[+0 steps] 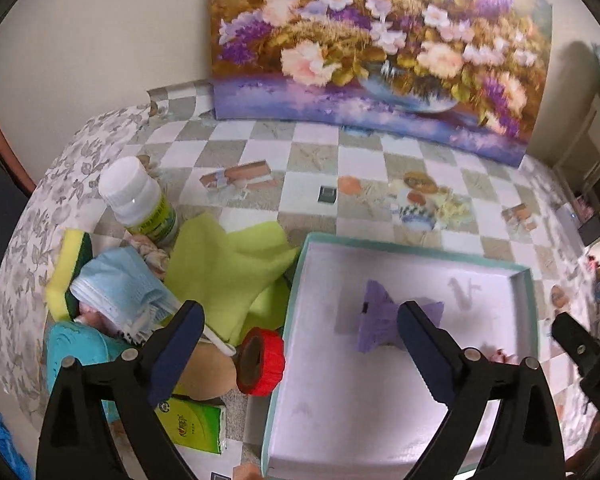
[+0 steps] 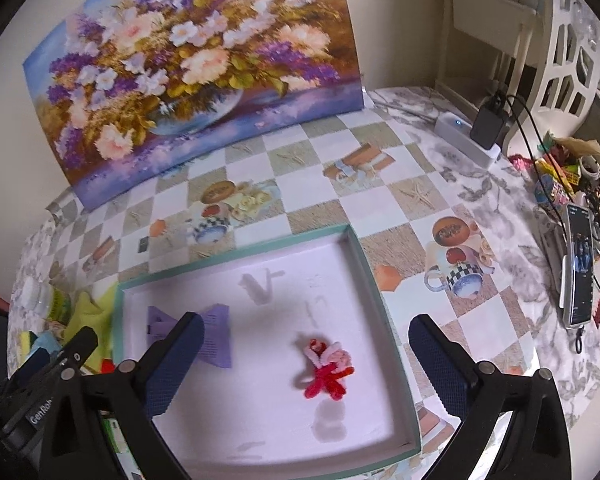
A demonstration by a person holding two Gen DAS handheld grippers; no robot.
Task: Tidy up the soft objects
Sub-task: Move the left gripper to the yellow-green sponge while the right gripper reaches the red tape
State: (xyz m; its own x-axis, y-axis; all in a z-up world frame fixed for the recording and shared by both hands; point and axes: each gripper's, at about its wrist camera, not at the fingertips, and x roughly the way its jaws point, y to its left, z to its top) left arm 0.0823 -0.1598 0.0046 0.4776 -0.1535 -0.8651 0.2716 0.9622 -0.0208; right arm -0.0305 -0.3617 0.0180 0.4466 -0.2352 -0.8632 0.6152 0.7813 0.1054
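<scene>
A: How far along is the sorting?

B: Early, I'd judge. The tray [image 2: 384, 300] on the worktop [image 2: 420, 196] holds two soft things: a purple bow [image 2: 216, 336] near its left side and a red-and-pink pipe-cleaner flower [image 2: 326, 368] toward the right.

A: And what's left?

B: A pile just left of the tray: green cloth [image 1: 236, 272], blue mask [image 1: 120, 288], yellow sponge [image 1: 66, 276]. A white bottle [image 1: 136, 200] and red-capped item [image 1: 260, 360] sit among them.

A: The tools?

B: The left hand-held gripper [image 1: 300, 344] hangs spread wide and empty over the tray's left edge. The right hand-held gripper [image 2: 306, 360] is likewise spread, holding nothing, above the flower.
</scene>
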